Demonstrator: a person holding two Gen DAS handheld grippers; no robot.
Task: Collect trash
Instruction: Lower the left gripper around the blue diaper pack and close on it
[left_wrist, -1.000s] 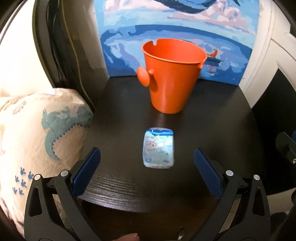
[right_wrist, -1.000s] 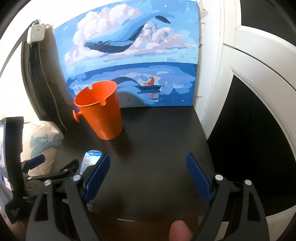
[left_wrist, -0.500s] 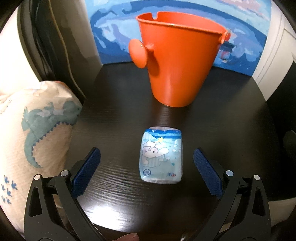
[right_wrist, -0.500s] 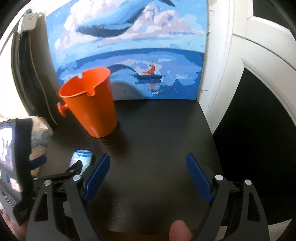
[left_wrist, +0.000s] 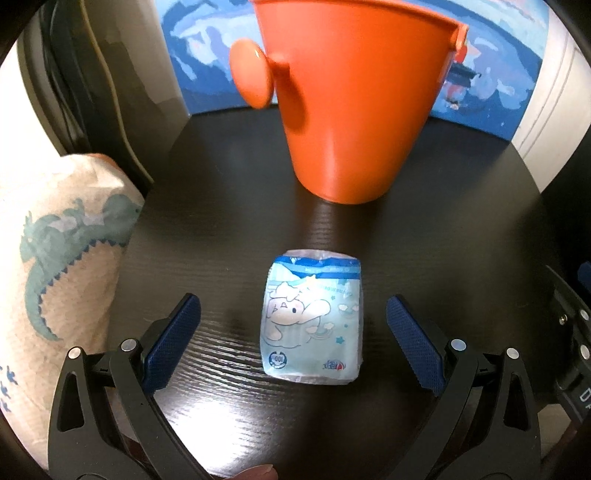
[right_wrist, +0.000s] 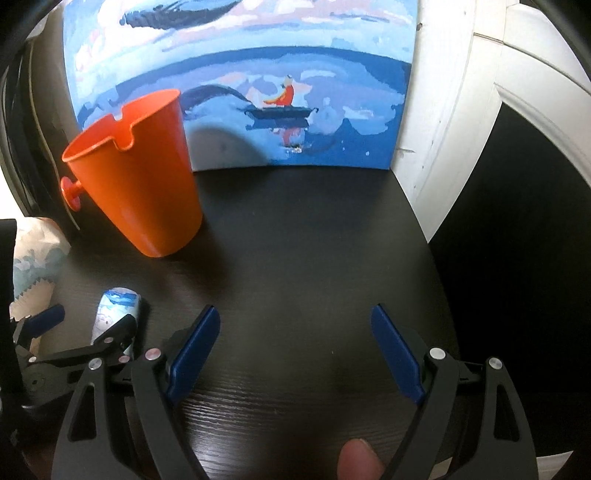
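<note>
Trash pickup not yet done: my left gripper (left_wrist: 293, 321) straddles the tissue packet (left_wrist: 312, 321) (pads apart, untouched) before the orange bucket (left_wrist: 354, 99); my right gripper (right_wrist: 295, 347) gapes empty.

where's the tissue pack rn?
In the left wrist view the tissue pack lies flat on the dark table, between the open left gripper fingers, just in front of the orange bucket.

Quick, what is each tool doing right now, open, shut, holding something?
Left tool: open, holding nothing; the small blue packet lies between its pads, untouched.
Right tool: open, empty, over bare black table.
</note>
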